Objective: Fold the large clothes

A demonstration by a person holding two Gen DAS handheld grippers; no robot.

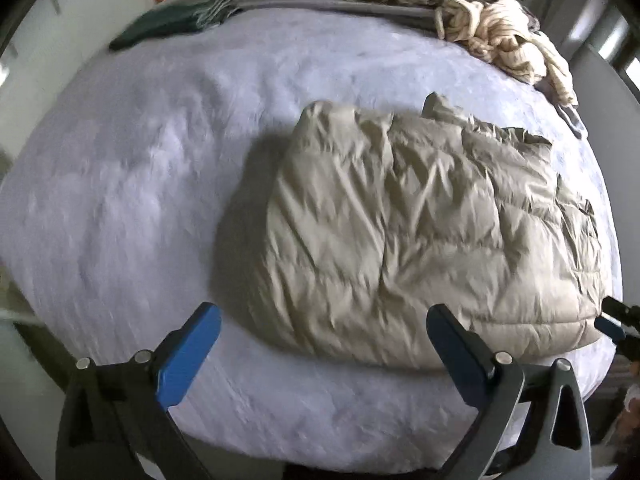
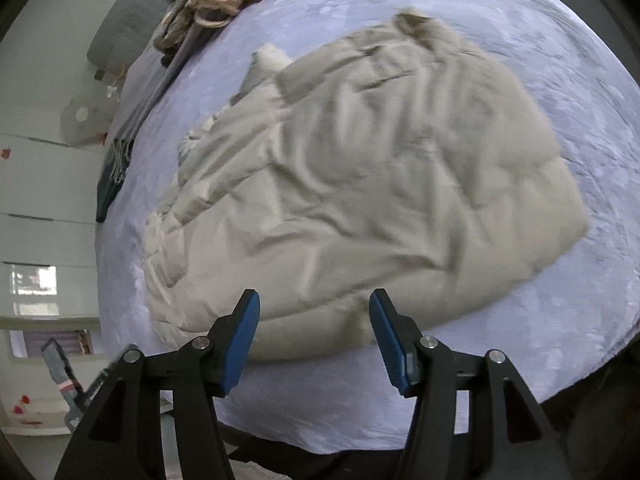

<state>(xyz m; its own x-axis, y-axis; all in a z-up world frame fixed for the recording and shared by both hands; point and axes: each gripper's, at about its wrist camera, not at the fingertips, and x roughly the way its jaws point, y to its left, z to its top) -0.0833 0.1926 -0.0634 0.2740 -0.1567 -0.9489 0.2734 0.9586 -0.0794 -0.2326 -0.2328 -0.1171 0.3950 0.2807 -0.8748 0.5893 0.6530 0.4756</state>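
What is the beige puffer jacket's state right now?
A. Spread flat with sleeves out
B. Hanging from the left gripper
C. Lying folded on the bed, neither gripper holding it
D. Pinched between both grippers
C: the beige puffer jacket lies as a folded bundle on the lavender bedspread, and the left gripper and right gripper are open and empty.

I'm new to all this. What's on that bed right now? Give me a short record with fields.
Surface: bed with a pale lilac fuzzy cover
Main item: beige puffy jacket, folded into a bundle, lying on the bed
Far edge: heap of cream and brown clothes; dark green fringed cloth
Left claw: open wide, nothing in it, above the jacket's near edge
Right claw: open, nothing in it, near the jacket's edge
Touching jacket: neither claw appears to be
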